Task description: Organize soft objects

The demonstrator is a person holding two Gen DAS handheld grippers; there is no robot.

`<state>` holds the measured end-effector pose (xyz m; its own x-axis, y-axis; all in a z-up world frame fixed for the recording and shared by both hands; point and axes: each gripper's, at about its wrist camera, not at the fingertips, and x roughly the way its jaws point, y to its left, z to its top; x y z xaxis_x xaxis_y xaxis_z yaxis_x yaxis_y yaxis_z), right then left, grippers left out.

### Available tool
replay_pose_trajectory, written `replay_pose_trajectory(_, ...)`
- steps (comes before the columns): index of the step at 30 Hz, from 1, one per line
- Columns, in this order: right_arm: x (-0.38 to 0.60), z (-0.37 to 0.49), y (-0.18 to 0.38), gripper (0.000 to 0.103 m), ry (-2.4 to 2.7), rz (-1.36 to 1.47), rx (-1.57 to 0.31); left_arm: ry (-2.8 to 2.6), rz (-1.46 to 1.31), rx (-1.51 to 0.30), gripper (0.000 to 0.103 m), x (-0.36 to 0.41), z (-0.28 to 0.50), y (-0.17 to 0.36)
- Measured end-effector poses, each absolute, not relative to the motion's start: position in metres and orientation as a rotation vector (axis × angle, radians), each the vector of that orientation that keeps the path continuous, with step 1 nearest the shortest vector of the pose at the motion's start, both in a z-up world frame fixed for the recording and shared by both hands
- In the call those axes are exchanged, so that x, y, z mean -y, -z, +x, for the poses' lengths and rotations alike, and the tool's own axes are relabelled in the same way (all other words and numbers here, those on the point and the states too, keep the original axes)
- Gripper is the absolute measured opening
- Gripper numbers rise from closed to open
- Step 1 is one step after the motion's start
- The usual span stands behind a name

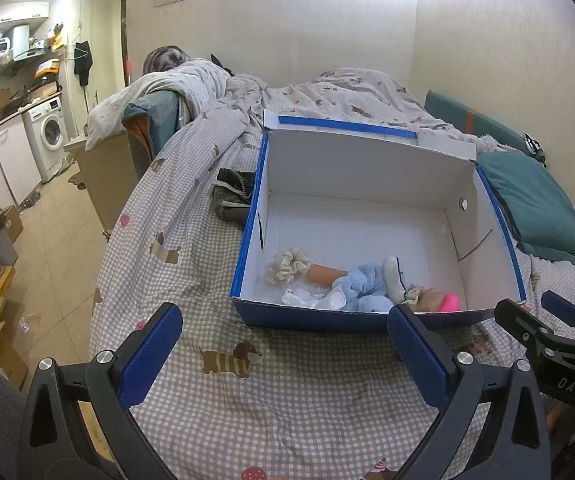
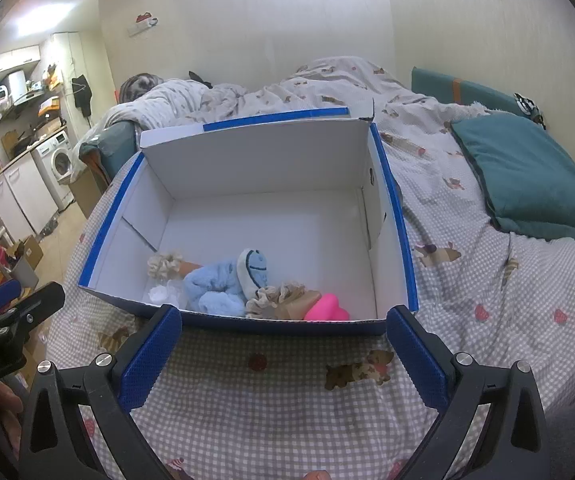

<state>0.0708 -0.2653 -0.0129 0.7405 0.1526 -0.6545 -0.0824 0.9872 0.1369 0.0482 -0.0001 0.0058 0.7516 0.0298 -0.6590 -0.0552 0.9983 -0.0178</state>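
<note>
An open blue and white cardboard box (image 1: 247, 240) (image 2: 401, 240) stands on the checked bedspread. Along its near wall lie a cream scrunchie (image 1: 289, 266) (image 2: 163, 264), light blue fluffy socks (image 1: 361, 284) (image 2: 215, 286), a white cloth (image 1: 301, 300) (image 2: 161, 294), a tan scrunchie (image 2: 267, 298), a brown piece (image 1: 325, 273) and a pink item (image 1: 449, 303) (image 2: 325, 308). My left gripper (image 1: 283, 354) is open and empty over the bedspread, just short of the box. My right gripper (image 2: 285, 354) is open and empty, also just before the box. Each gripper shows at the edge of the other's view.
A dark grey garment (image 1: 233, 196) lies on the bed left of the box. A teal pillow (image 1: 535, 208) (image 2: 527, 176) lies to the right. A rumpled duvet (image 1: 327, 96) fills the far bed. The bed's left edge drops to a tiled floor (image 1: 51, 240) with cartons.
</note>
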Motion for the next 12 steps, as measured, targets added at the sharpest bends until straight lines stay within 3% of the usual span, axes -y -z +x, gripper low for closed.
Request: replay_pose_trajectory(12, 0.2652, 0.0706, 0.0103, 0.103, -0.128, 0.102, -0.72, -0.041, -0.049, -0.724, 0.102, -0.0005, 0.0469, -0.0055)
